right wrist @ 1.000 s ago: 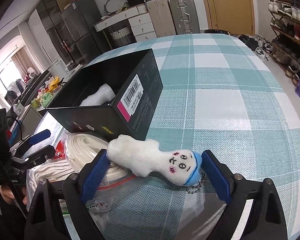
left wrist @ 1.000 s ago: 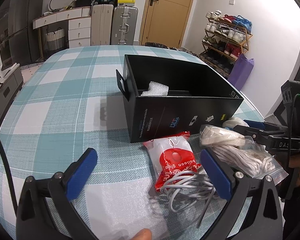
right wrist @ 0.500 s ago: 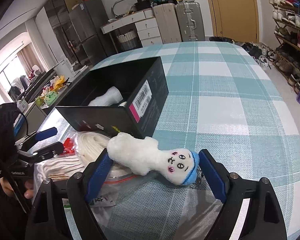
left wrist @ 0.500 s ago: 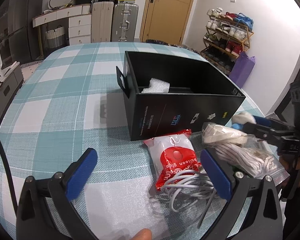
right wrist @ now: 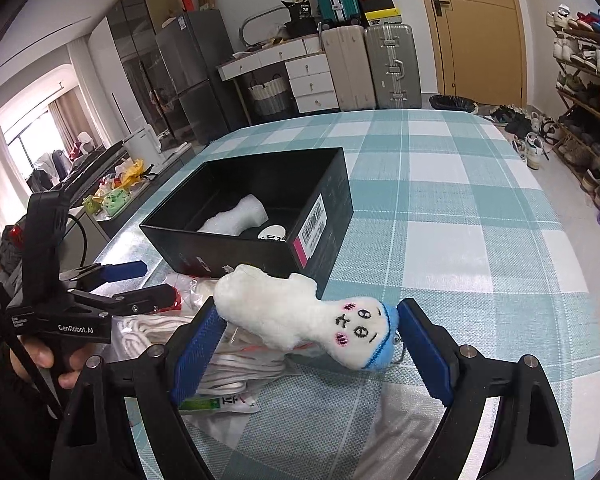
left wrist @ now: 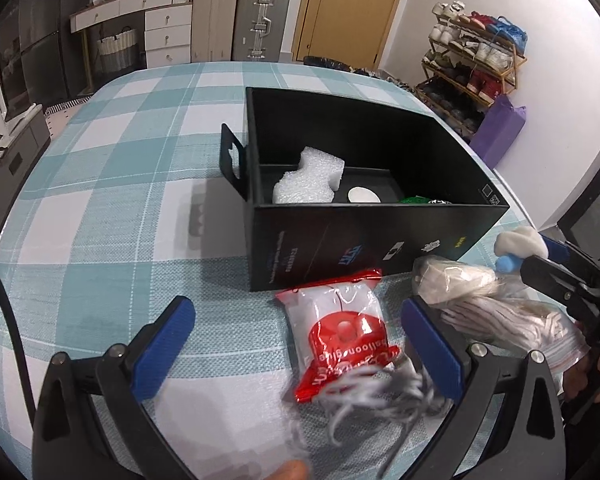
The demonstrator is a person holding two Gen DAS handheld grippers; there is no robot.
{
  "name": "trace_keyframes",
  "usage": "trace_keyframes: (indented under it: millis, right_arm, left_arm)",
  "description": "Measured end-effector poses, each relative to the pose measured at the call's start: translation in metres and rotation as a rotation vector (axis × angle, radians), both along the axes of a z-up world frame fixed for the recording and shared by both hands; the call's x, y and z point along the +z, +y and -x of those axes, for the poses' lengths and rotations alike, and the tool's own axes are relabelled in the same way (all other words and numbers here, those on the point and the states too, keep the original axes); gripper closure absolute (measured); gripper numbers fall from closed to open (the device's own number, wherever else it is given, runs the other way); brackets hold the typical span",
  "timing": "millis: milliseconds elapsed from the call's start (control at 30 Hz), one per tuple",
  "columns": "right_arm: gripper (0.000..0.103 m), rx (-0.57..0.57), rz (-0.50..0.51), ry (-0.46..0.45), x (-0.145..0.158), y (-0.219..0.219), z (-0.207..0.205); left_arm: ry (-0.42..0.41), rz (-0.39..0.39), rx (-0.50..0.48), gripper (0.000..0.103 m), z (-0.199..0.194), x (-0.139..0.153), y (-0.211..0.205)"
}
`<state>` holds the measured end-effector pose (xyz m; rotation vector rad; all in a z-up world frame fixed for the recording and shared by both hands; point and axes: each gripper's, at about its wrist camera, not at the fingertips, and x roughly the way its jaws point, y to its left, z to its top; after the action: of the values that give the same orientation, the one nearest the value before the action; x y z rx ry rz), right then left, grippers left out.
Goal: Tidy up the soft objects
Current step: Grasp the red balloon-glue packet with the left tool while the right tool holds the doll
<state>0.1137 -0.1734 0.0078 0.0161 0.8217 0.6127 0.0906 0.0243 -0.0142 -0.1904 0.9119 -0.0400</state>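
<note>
Jaws of the right gripper [right wrist: 308, 344]: wide, pads pressed on both ends of a plush toy [right wrist: 300, 320], lifted above a bagged white cord bundle [right wrist: 228, 364]. Toy's long axis spans pad to pad; fuzzy white body at the left pad, embroidered face and blue cap at the right pad. Black box [right wrist: 300, 216]: beyond the jaws.

Left gripper [left wrist: 300, 344]: jaws wide, nothing clamped; red-and-white packet [left wrist: 340, 328] and blurred grey cord [left wrist: 372, 396] between them. Only this view shows something green inside the box.
</note>
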Motion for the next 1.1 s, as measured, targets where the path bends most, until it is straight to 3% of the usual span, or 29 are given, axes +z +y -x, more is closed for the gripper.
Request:
trace_keyframes:
  millis: [333, 600, 800, 1100]
  right_arm:
    - [0.015, -0.005, -0.007, -0.015, 0.006, -0.003, 0.004]
    - [0.015, -0.002, -0.005, -0.023, 0.009, -0.004, 0.007]
    - [0.015, -0.006, -0.007, -0.024, 0.011, -0.006, 0.007]
    - [0.015, -0.005, -0.009, -0.024, 0.011, -0.005, 0.006]
  left_arm:
    - [-0.025, 0.006, 0.03, 0.0, 0.01, 0.009, 0.014]
    - [0.034, -0.055, -0.01, 0.0, -0.008, -0.001, -0.007]
    - [0.081, -0.049, 0.02, 0.0, -0.009, -0.005, 0.005]
    - [0.078, -0.052, 0.043, 0.0, 0.005, -0.005, 0.023]
